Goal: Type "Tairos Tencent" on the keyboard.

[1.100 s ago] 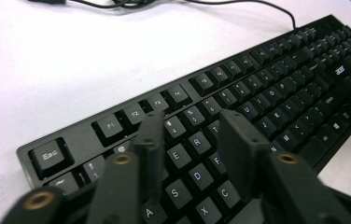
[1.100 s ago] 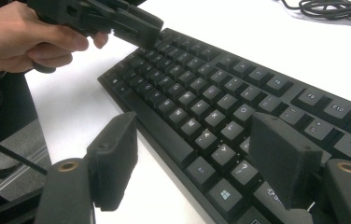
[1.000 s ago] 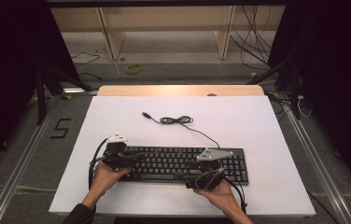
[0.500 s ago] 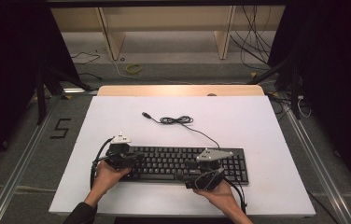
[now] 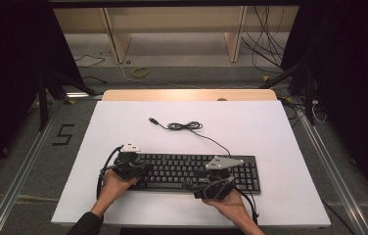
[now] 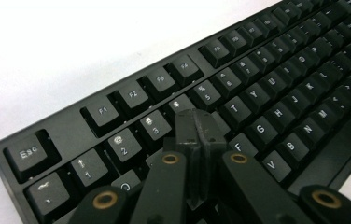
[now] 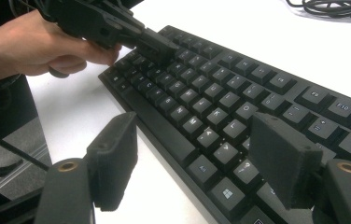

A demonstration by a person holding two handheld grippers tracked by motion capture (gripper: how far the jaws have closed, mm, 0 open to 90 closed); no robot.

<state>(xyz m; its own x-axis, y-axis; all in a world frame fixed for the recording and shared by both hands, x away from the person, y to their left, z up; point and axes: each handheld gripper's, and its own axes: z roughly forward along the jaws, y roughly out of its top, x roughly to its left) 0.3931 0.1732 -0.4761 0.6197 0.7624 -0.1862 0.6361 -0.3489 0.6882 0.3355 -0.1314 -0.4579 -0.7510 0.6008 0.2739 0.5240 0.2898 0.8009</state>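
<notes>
Since the earlier frames almost nothing has changed: both my hands stay at the near edge of the keyboard (image 5: 192, 171), and the keyboard lies in the same place on the white table (image 5: 270, 132), in its near half, long side facing me.

My left gripper (image 6: 197, 128) has its two jaws pressed together, with nothing between them. Their closed tip rests on the keys at the left end of the keyboard, just below the number row, near the 4 key and beside the F key. In the high view this left gripper (image 5: 132, 165) sits over the left end of the keyboard, with my left hand (image 5: 116, 183) behind it.

My right gripper (image 7: 197, 158) has its jaws wide apart. One pad hangs over the bare table just before the keyboard's near edge, the other is above the keys near the bottom row. I cannot tell if the pads touch anything. In the high view it is at the near edge, right of the middle.

The keyboard's cable (image 5: 187, 126) lies loosely coiled on the table behind the keyboard.
</notes>
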